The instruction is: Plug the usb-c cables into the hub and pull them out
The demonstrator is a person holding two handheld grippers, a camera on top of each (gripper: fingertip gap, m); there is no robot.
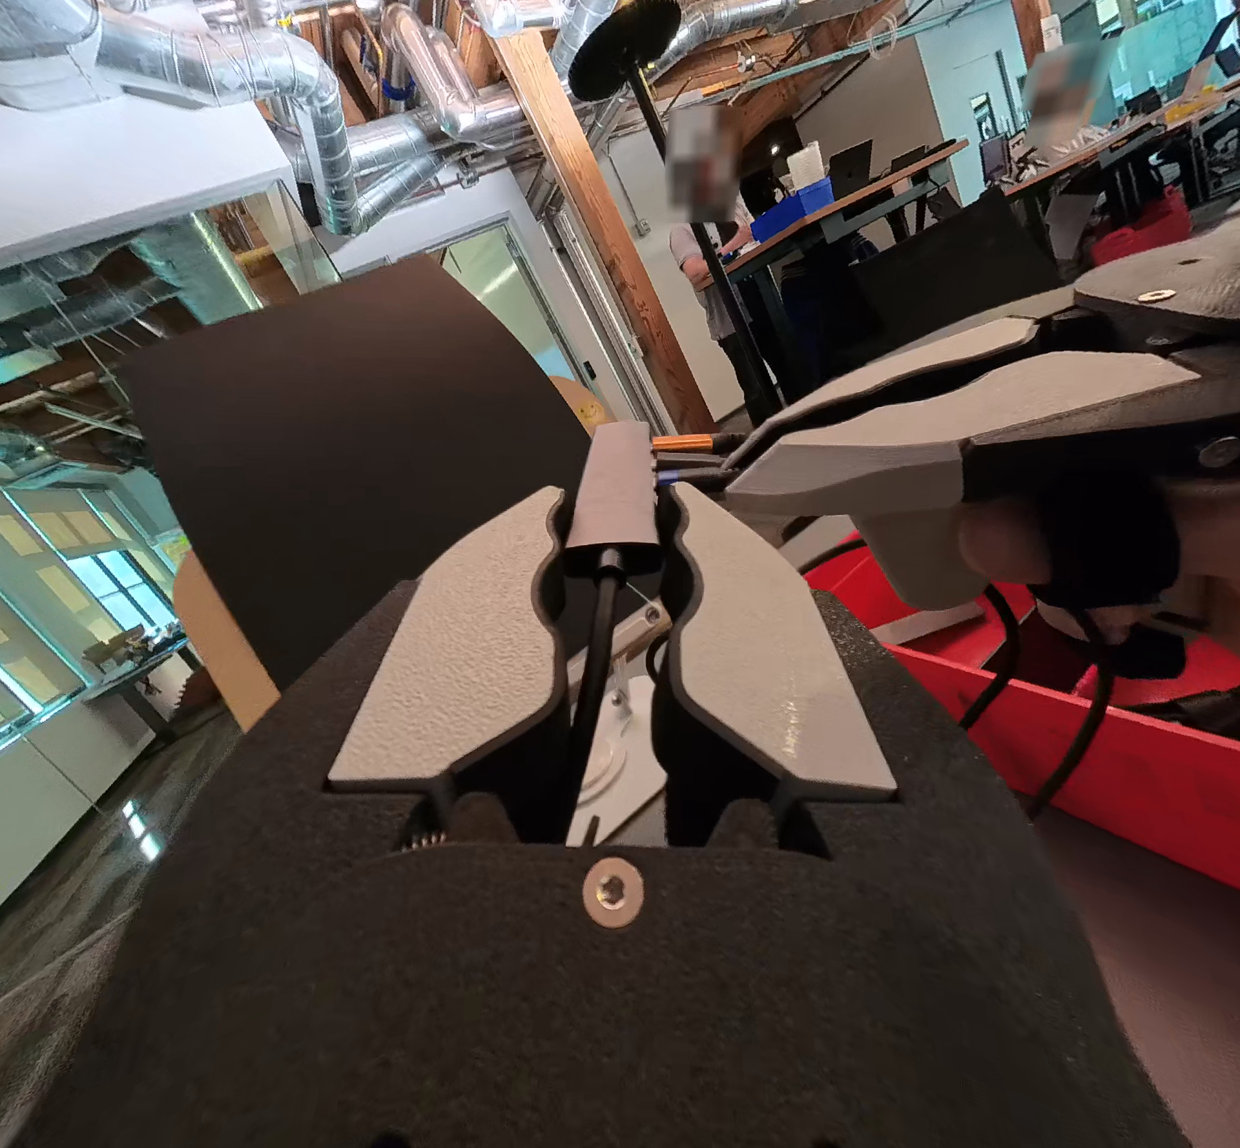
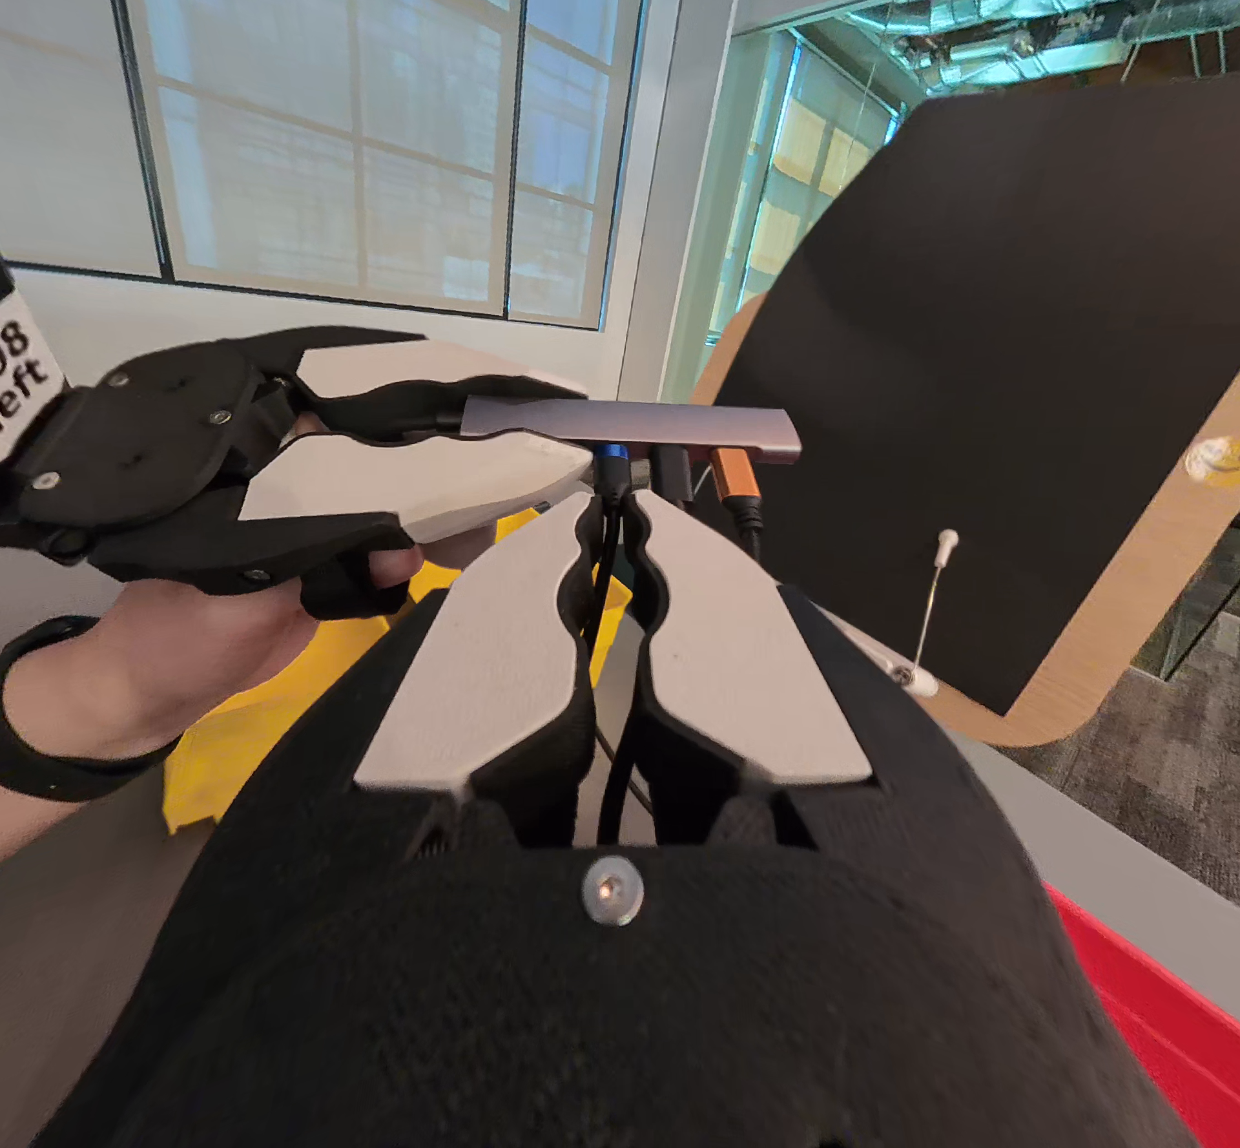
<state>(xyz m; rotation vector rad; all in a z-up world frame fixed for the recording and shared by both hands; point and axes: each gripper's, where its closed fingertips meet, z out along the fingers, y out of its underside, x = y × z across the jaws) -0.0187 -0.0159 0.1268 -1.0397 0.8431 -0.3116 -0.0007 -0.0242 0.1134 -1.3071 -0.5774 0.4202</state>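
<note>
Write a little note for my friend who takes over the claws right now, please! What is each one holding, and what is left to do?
Left claw: shut on the grey hub, holding it up in the air by its cable end.
Right claw: shut on the cable just below the blue plug.
Three plugs sit in the hub's side: the blue plug nearest the left claw, the black plug in the middle, the orange plug at the far end.
Done: all three look plugged in.
Left: pull them out, probably the blue one first, keeping the hub steady. Red bin lies below.
</note>
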